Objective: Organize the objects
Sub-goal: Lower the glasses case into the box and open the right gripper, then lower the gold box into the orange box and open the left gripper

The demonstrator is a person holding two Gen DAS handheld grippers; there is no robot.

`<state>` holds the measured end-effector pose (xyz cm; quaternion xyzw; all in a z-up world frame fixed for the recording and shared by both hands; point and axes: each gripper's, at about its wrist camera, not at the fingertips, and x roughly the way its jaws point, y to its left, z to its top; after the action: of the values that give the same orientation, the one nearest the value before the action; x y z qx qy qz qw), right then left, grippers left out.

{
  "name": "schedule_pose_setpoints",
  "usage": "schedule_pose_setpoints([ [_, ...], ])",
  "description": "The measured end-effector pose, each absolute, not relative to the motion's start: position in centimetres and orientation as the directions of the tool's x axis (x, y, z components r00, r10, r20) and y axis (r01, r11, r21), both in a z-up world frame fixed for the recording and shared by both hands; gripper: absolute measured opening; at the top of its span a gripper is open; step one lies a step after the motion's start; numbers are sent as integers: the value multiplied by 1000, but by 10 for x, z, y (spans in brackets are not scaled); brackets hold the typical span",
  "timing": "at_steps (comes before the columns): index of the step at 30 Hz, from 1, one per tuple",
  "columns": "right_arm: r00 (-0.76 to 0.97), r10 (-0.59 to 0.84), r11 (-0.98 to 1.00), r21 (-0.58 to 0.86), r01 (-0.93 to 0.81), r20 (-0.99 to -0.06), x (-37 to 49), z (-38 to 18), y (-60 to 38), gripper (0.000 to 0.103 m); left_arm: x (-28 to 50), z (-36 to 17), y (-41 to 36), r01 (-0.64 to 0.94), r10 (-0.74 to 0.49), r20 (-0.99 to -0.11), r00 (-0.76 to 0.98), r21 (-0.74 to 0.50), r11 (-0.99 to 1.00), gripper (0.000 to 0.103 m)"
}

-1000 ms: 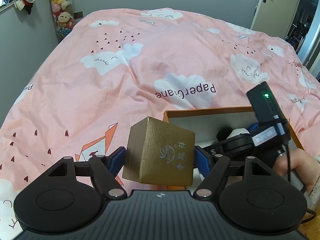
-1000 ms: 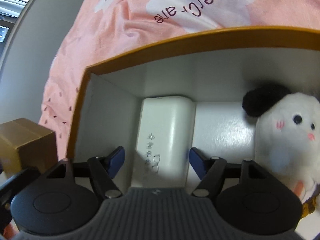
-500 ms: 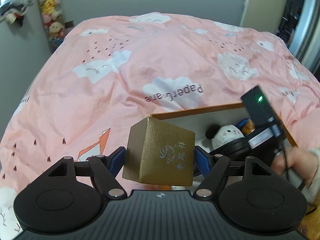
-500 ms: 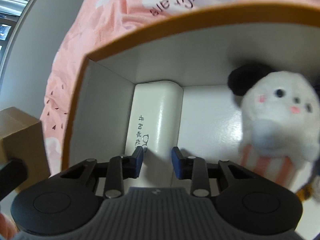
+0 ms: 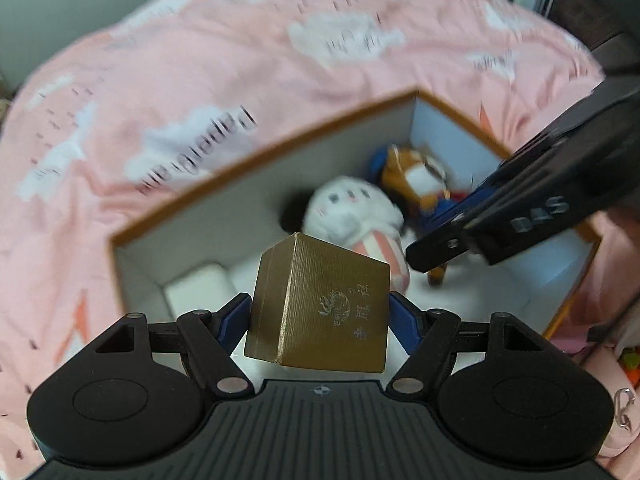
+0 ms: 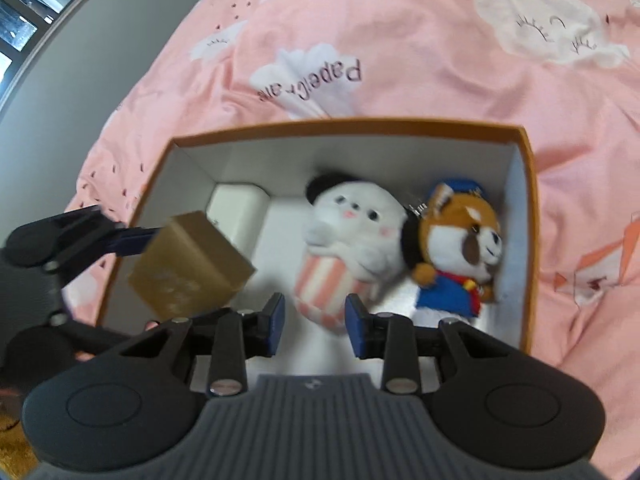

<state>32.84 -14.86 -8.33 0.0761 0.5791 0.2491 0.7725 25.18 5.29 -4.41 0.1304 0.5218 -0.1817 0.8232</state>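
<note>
My left gripper (image 5: 320, 320) is shut on a gold cardboard box (image 5: 324, 304) and holds it over the left part of the orange-rimmed storage box (image 5: 256, 152). The gold box also shows in the right wrist view (image 6: 188, 264). Inside the storage box (image 6: 344, 124) lie a white case (image 6: 236, 208), a white plush (image 6: 352, 232) and a brown dog plush (image 6: 456, 252). My right gripper (image 6: 314, 328) is part open and empty above the box's near side; it also shows in the left wrist view (image 5: 424, 250).
The storage box rests on a pink bed cover (image 6: 400, 40) with white clouds. A grey wall (image 6: 60, 48) runs along the bed's left side. The white plush (image 5: 352, 212) and dog plush (image 5: 416, 180) fill the box's middle and right.
My left gripper has carried the gold box over the storage box. My right gripper has let go of the white case, risen out of the box and opened partly.
</note>
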Motion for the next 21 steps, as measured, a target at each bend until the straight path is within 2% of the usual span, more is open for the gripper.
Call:
schedule_pose_setpoints([
  [10,124,515,835,464,-296,-848,327,-107,-149,37,268,-85,58,422,-164,-964,209,-63,904,85],
  [17,113,514,831,462,-310,-850,326,-110,-140,39,261,-78,67,405,-184,-957,222,-82,911,84],
  [19,106,516,829,465,-311,-850,326,-111,-139,40,260,-76,71,387,-193,-957,217,-97,917,75],
  [21,103,517,827,465,-316,-850,325,-110,-137,40,263,-71,76,369,-215,-952,220,-122,921,71],
])
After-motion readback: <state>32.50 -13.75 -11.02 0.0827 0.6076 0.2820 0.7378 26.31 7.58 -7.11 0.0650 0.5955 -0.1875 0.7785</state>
